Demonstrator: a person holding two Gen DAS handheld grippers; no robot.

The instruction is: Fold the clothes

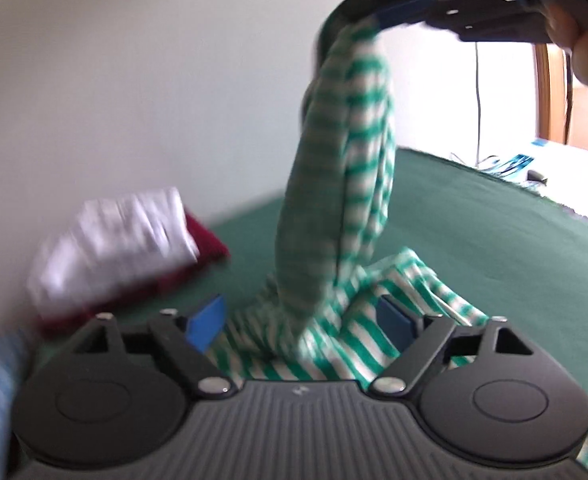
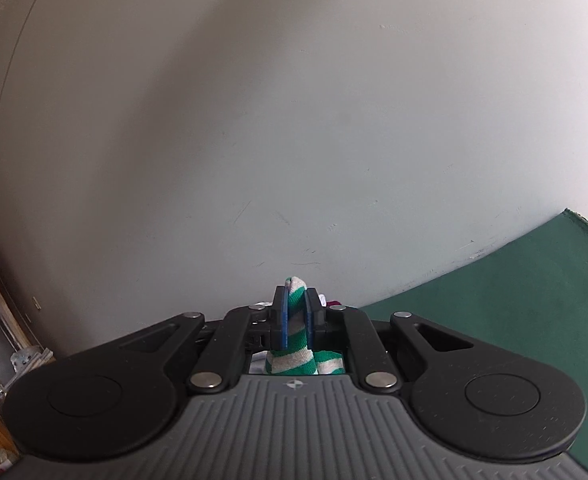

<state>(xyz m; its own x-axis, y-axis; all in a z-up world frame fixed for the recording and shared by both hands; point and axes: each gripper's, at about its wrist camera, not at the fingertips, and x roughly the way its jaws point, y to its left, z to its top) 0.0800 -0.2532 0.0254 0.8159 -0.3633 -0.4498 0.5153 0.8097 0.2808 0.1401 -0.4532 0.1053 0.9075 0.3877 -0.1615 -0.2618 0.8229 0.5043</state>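
My right gripper (image 2: 298, 316) has its jaws clamped on a bunch of the green-and-white striped garment (image 1: 334, 208), held high so that the cloth hangs down in a twisted rope to the green tabletop (image 1: 474, 240), where the rest of it lies crumpled. My left gripper (image 1: 298, 320) sits low just over that crumpled heap, jaws apart with striped cloth lying between them but not pinched.

I judge this to be the lifting and sorting-out of one garment: it is bunched, not flat and not folded. The next move, as I read it, calls for my left jaws to find and close on a second edge or corner of the heap, so the two holds can draw the cloth open (the left view is smeared, so which edge lies there I cannot tell).

A stack of folded clothes (image 1: 125, 248), white over dark red, lies on the tabletop near the plain pale wall (image 2: 294, 120). At the far end of the tabletop the left view shows a wooden door frame (image 1: 550, 92) and a dangling cable (image 1: 478, 112).
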